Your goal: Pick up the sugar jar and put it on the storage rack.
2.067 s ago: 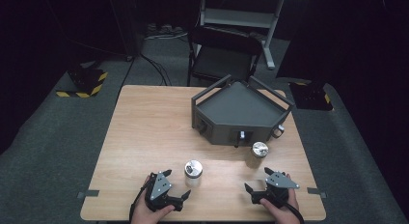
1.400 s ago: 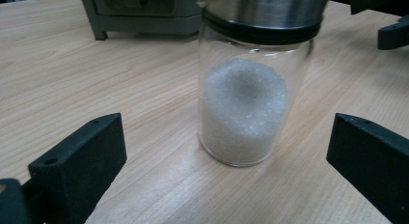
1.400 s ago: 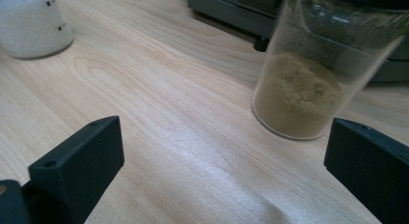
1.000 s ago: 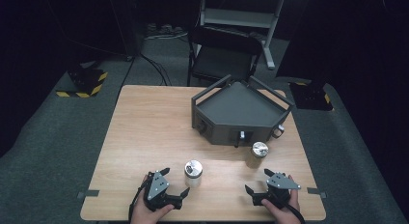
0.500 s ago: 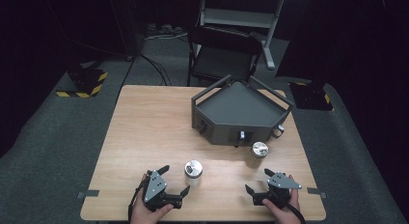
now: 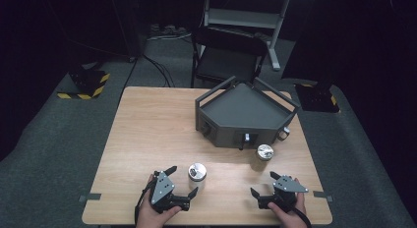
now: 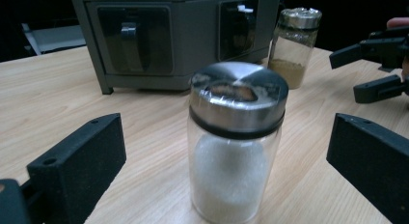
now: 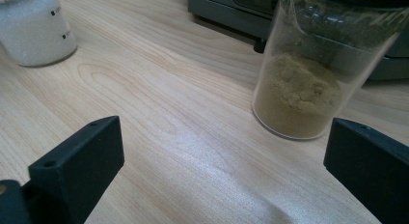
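Jaws spread wide on both sides, gripping nothing. Left gripper [image 6: 181,185] low at the near table edge, its black jaws either side of, but clear of, the clear glass jar of white powder with a brushed-steel lid [image 6: 196,176]; same jar upright and centred between the jaws in the left gripper view [image 7: 235,142]. Right gripper [image 6: 263,189] likewise parted, aimed toward the clear glass jar of tan-brown powder with a steel lid [image 6: 263,156], upright just in front of the grey angular rack with recessed front slots [image 6: 246,115]; in the right gripper view that jar [image 8: 313,69] off to the right of centre, not yet between the jaws.

Progress, by judgement: very early. Nothing lifted, nothing gripped, both jars standing on the light wooden table [image 6: 147,134]. Left side nearly lined up and only needing to ease forward and close; right side needing to advance and shift toward its jar first. Everything after the grasps left to do.

Room: broad bare wood to the left of the rack and between the two jars, well apart from each other. Tighter around the tan-brown jar, with the rack's front face just behind it. Both hands close to the near edge, so little margin for pulling back; right table edge not far from the right gripper.
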Demonstrator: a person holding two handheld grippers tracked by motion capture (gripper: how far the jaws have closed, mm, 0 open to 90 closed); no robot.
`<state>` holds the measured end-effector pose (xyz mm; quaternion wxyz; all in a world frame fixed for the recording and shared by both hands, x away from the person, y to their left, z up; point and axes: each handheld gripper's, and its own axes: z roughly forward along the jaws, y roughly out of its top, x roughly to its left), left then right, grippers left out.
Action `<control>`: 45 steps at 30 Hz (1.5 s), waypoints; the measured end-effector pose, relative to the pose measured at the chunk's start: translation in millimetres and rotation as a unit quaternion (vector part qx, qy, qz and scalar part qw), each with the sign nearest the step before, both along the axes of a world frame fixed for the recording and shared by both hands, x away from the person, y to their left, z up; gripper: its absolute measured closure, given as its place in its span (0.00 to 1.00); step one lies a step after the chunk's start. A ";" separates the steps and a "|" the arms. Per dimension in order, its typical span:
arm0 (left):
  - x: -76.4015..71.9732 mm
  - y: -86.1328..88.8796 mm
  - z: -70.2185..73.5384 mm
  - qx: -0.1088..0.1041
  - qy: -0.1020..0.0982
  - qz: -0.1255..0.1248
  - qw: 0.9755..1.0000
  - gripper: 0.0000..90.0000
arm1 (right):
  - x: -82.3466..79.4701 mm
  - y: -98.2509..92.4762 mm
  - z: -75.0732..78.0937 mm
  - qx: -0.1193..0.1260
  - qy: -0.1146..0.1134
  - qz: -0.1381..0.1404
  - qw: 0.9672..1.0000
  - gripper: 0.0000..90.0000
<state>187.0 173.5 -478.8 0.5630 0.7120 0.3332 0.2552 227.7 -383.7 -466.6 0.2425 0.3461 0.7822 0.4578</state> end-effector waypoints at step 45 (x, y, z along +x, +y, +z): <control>23.6 -28.9 -10.9 -0.004 0.004 0.001 1.000 0.36 | 0.7 -7.3 -1.5 0.015 0.004 0.002 1.000 0.00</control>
